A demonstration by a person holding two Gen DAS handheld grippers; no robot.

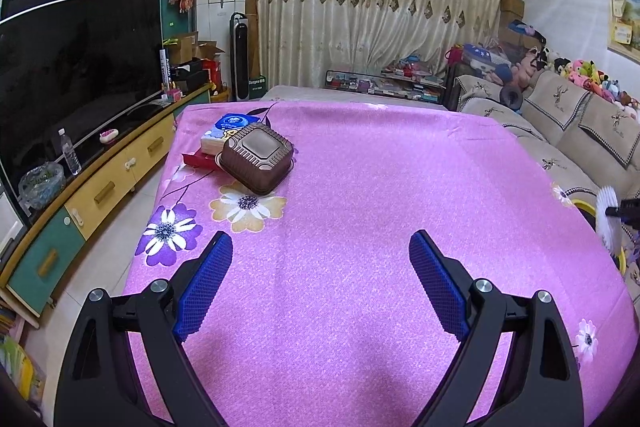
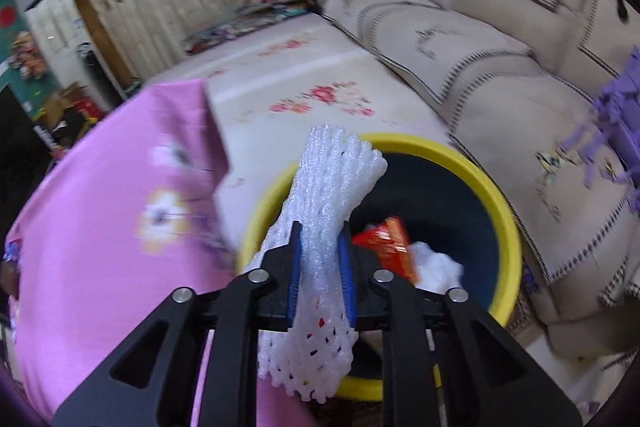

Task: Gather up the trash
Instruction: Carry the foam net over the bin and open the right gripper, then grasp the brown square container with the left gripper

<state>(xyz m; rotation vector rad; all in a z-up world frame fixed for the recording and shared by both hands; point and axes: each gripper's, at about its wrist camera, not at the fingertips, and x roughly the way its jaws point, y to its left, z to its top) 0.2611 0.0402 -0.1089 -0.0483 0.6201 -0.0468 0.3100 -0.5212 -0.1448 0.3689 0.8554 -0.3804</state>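
Observation:
My right gripper [image 2: 320, 239] is shut on a white foam net sleeve [image 2: 324, 195] and holds it over the near rim of a yellow-rimmed bin [image 2: 476, 171]. The bin holds an orange wrapper [image 2: 390, 243] and a white wad [image 2: 436, 267]. My left gripper [image 1: 320, 243] is open and empty above the pink flowered tablecloth [image 1: 360, 187]. A brown plastic food container [image 1: 256, 157] lies upside down at the table's far left, well beyond the left gripper. The foam sleeve [image 1: 608, 219] and right gripper also show at the right edge of the left wrist view.
A blue-and-white tissue pack [image 1: 228, 131] and a red box [image 1: 198, 159] lie behind the brown container. A TV cabinet [image 1: 104, 183] with a water bottle [image 1: 70, 151] runs along the left. A beige sofa [image 2: 500, 75] stands right of the bin.

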